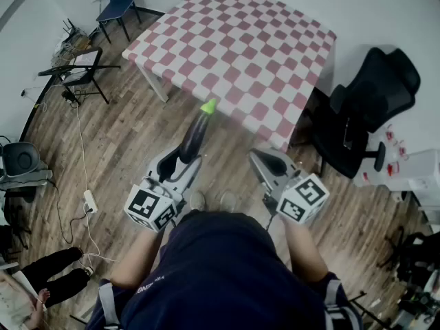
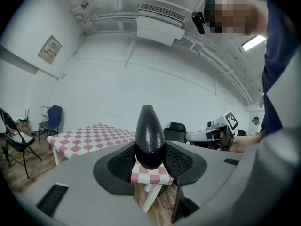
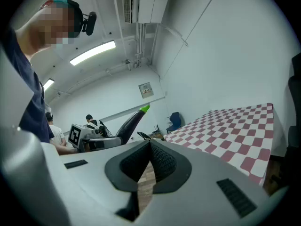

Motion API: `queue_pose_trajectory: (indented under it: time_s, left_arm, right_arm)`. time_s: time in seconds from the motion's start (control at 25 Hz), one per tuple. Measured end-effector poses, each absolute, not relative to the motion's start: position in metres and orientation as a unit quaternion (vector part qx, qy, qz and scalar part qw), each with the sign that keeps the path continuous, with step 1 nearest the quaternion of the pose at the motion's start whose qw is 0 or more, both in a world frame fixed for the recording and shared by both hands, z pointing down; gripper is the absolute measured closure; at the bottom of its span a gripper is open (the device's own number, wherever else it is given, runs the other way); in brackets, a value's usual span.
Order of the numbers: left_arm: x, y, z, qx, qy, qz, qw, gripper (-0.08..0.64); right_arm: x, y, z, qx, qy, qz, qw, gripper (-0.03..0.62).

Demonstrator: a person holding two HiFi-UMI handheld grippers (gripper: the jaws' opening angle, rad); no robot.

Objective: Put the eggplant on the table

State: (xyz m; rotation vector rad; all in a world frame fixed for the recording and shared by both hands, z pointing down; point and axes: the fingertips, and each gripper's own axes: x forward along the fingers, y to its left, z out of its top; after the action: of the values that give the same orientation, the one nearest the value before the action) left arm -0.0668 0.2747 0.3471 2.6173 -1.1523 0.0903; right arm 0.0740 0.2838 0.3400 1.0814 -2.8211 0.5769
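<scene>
Transport step in hand. Left gripper (image 1: 183, 160) grasps the eggplant (image 1: 195, 136) at frame centre, just below the checked table (image 1: 234, 47). Right gripper (image 1: 265, 161) clenched, empty. Next move, as judged: advance over the tabletop, lower, release.

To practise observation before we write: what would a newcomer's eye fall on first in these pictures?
The dark, green-tipped eggplant sticks out from the left gripper, whose fingers clamp it, pointing toward the red-and-white checked table ahead. Beside it, the right gripper is shut and empty.
</scene>
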Motion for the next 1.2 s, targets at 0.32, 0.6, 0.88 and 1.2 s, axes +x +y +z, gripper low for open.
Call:
queue_pose_trajectory:
  time_s: [0.32,0.6,0.88,1.2]
  left_arm:
    - [-0.066,0.271,0.353,0.905,-0.400,0.034,0.143,0.341]
    - [-0.057,0.267,0.355,0.903,-0.403,0.035,0.142,0.341]
    - [-0.039,0.269,0.356,0.899,-0.414,0.037,0.139,0.341]
    - [-0.020,0.206,0.355,0.892,-0.424,0.044,0.149,0.341]
  right_arm:
    - [0.075,0.280,0.345,0.348,-0.917,0.193,0.032,0.577]
    - [0.079,0.274,0.350,0.340,-0.916,0.212,0.026,0.575]
    - [0.101,0.270,0.355,0.337,-0.916,0.217,0.025,0.575]
    - [0.126,0.205,0.354,0.335,-0.915,0.226,0.023,0.575]
